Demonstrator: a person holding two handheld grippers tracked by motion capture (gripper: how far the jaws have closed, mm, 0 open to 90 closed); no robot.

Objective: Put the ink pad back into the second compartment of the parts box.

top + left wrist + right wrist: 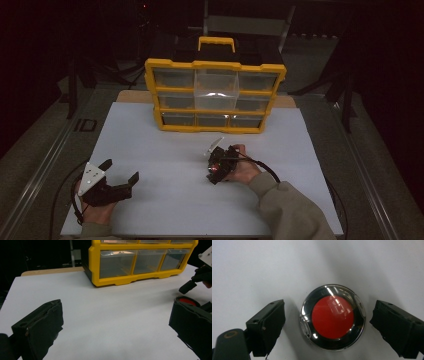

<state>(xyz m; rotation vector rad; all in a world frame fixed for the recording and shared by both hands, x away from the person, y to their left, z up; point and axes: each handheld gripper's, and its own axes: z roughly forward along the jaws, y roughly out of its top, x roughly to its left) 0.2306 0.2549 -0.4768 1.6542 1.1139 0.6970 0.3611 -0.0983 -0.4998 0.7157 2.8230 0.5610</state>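
Two grippers over a white table [165, 150], with a yellow drawer cabinet [215, 95] as the landmark at the far middle. Right gripper [216, 170] held in front of the cabinet, a little toward the person's side, pointed down at the table, jaws spread apart. Between those jaws, in the right gripper view, a round red disc with a shiny chrome-and-clear rim [332, 317], flat on the white surface, touched by neither jaw, a clear gap of table on each side. Same red disc glimpsed in the left gripper view, low on the table in front of the cabinet's right end, partly hidden behind a black jaw. Right hand [242, 170] wrapped round the gripper body, a khaki sleeve [290, 210] trailing back from it, a black cable looping beside the wrist. Left gripper [120, 175] farther from the cabinet, out toward its front-left and near the table's near edge, well apart from the disc, jaws wide open and empty, grey three-cornered plate [92, 175] on top, aimed across the table toward the cabinet. Cabinet upright, black and yellow carry handle [216, 42] on top, three rows of clear drawers facing the person, one upper middle drawer [216, 82] looking paler than its neighbours. Strip of bare wood [135, 96] showing past the white sheet beside the cabinet's left foot.
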